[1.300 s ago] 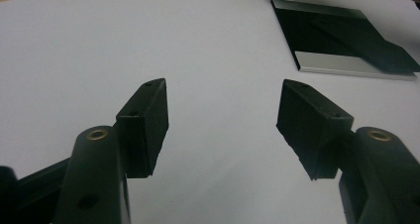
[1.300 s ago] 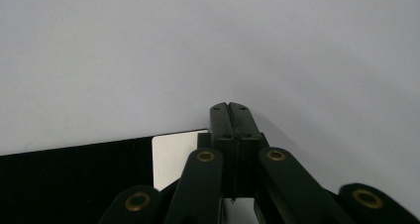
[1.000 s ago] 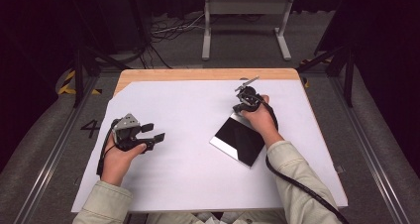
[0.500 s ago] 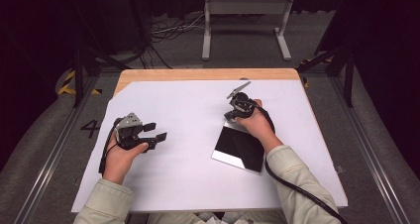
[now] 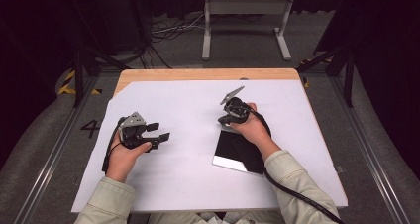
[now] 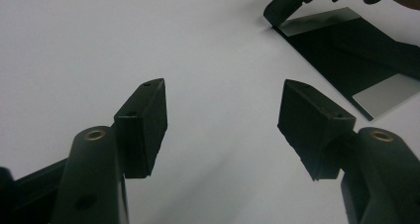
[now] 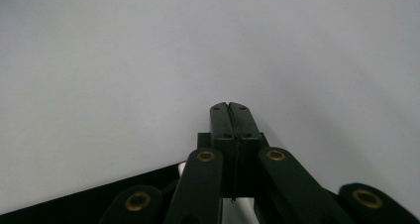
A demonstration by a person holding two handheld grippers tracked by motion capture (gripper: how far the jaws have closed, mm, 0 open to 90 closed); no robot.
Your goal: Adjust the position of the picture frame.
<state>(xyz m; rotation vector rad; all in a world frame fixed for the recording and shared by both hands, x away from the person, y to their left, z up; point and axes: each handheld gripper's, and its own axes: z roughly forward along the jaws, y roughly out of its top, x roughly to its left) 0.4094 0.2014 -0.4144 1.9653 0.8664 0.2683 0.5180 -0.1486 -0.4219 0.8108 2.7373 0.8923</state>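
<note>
Since the earlier frames the right gripper (image 5: 227, 121) has slid across the white sheet (image 5: 188, 105) toward the person's left, and the black panel (image 5: 236, 152) under that hand has gone with it, so the panel's far edge now sits nearer the middle of the table; the left gripper (image 5: 159, 133) has hardly shifted

In the right gripper view the two black jaws are pressed flat together with no gap, and nothing can be seen pinched between their tips (image 7: 229, 116). Beyond the tips lies bare white sheet (image 7: 148, 60); behind and below the jaws, at the lower left of that view, a dark strip of the black panel (image 7: 74, 201) shows. In the left gripper view the closed tip of the right gripper (image 6: 277, 11) comes down at the panel's far corner, right at its edge; whether it presses on the panel or merely touches it I cannot tell

The left gripper's jaws stand wide apart, with only white sheet (image 6: 218, 110) between them and nothing held. The black panel (image 6: 346, 50) lies flat on the sheet ahead of these jaws and off to the side of the right-hand jaw in that view, well apart from both pads. Its glossy face reflects pale patches along the far edge and at the near corner
</note>
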